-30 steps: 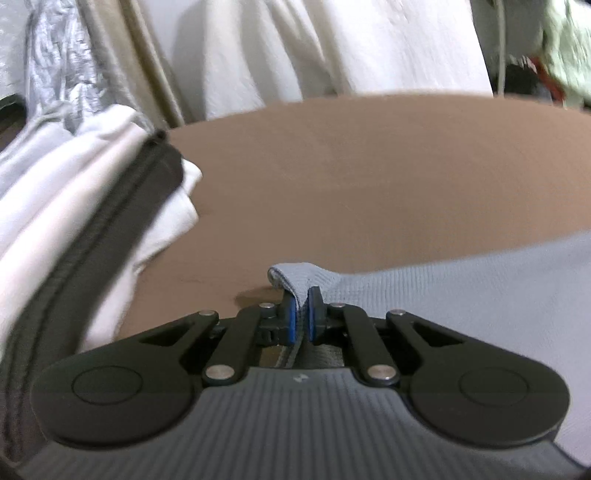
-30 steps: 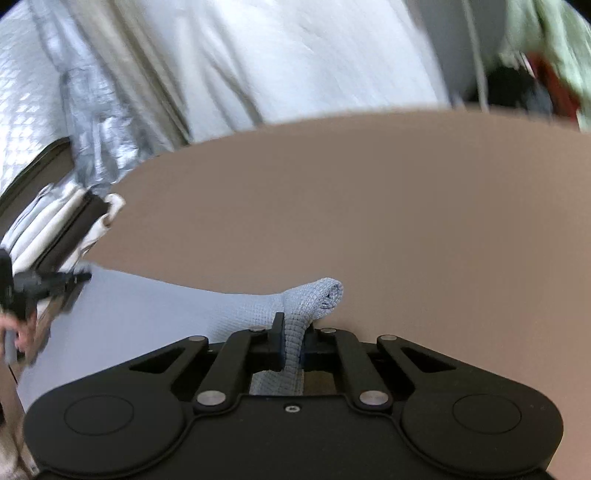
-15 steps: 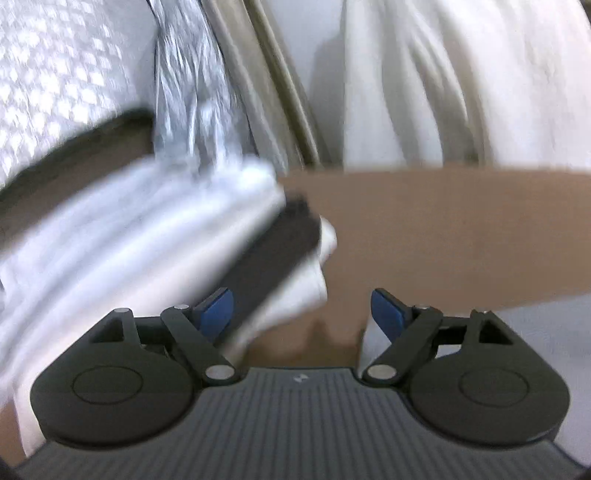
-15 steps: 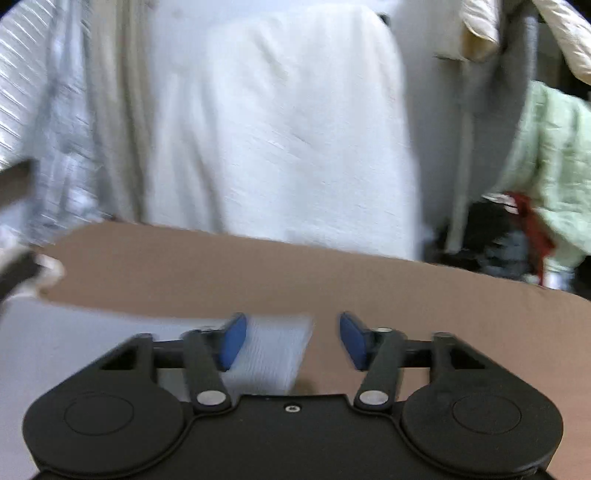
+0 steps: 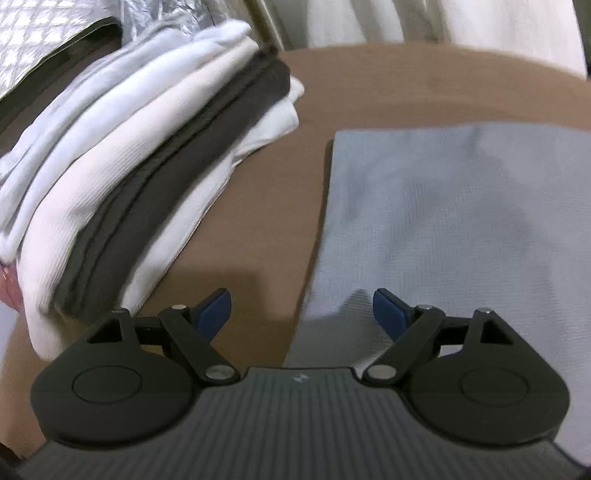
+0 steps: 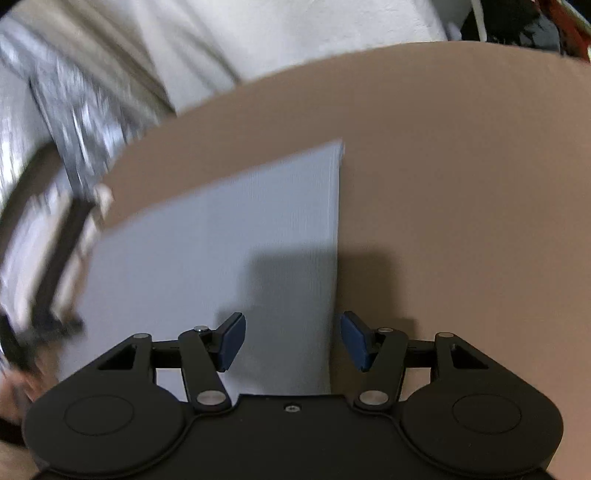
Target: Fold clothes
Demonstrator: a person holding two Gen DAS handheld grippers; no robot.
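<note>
A grey-blue folded garment [image 5: 443,206] lies flat on the brown table [image 5: 406,85]. My left gripper [image 5: 302,312] hovers open above the garment's left edge, nothing between its blue pads [image 5: 216,308]. In the right wrist view the same garment [image 6: 221,251] spreads to the left, its right edge running down between the fingers. My right gripper [image 6: 292,339] is open above that edge, holding nothing.
A stack of folded white and dark grey clothes [image 5: 129,184] sits left of the garment, blurred in the right wrist view [image 6: 55,266]. Silver quilted fabric [image 5: 40,33] and white cloth [image 6: 295,33] hang behind the table. Bare brown table [image 6: 461,184] extends to the right.
Both grippers let go of the grey-blue garment's corners a second ago, opened, lifted, and now look down on it lying flat and folded.
</note>
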